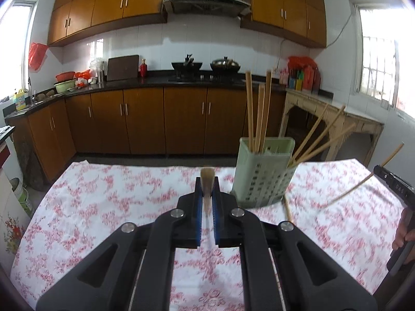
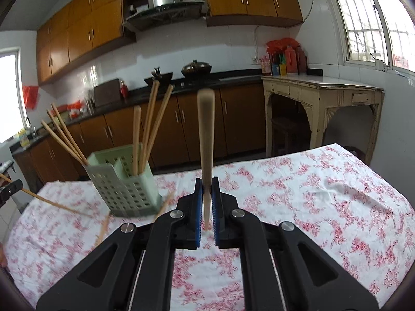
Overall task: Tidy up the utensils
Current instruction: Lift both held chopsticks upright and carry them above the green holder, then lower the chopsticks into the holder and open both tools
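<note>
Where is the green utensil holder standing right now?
The green utensil holder stands on the floral tablecloth, right of the left gripper in its view, chopsticks inside.

Your bench (image 2: 324, 194) lies open at the frame's right; the caddy (image 2: 124, 181) and its splayed chopsticks (image 2: 64, 137) block the left.

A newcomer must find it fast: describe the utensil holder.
On the flowered tablecloth stands one pale green holder, a boxy plastic caddy with gridded holes in its walls. Wooden chopsticks stick out of its top, some upright, some leaning; nothing else on the cloth stands upright.
</note>
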`<state>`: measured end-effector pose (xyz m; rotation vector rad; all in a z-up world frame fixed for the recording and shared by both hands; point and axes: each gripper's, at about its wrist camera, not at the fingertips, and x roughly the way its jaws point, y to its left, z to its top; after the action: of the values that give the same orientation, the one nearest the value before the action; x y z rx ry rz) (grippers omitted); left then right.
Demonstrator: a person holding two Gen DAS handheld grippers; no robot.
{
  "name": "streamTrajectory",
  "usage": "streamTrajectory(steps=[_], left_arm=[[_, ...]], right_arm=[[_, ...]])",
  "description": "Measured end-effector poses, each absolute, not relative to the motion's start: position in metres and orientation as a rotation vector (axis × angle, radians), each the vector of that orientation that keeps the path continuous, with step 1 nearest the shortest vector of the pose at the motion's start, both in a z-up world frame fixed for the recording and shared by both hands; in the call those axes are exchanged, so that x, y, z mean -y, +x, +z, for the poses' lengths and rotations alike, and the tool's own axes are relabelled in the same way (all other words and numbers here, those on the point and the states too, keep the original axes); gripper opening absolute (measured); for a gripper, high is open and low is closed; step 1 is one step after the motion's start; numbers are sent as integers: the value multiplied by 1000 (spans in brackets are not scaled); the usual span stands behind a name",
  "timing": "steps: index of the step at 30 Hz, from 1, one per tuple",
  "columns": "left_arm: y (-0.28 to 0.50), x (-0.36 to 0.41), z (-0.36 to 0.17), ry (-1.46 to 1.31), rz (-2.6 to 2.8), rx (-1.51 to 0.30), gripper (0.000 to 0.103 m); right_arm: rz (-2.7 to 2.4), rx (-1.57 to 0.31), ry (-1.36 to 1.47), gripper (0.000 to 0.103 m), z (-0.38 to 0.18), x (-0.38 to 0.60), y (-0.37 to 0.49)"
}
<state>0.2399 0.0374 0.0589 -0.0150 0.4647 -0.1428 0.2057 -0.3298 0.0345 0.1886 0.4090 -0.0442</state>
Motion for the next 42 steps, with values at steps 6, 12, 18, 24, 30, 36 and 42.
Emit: streamTrajectory(steps=[6, 12, 18, 24, 30, 36, 42], left_arm=[[236, -30, 74, -15, -164, -436, 8], [235, -25, 82, -10, -183, -428, 8], [228, -17, 103, -35, -252, -419, 8], [222, 4, 149, -45, -333, -332, 8], [236, 33, 195, -27, -333, -218, 8], [275, 51, 198, -33, -281, -236, 8], [306, 55, 181, -37, -241, -282, 8]], right_arm=[[-8, -387, 229, 7, 49, 330, 204], [10, -391, 232, 7, 55, 327, 203], [109, -384, 295, 7, 77, 321, 197], [217, -281, 303, 7, 127, 302, 195], [227, -178, 258, 7, 162, 280, 216], [190, -124, 256, 7, 165, 270, 247], [152, -207, 224, 7, 139, 257, 291]])
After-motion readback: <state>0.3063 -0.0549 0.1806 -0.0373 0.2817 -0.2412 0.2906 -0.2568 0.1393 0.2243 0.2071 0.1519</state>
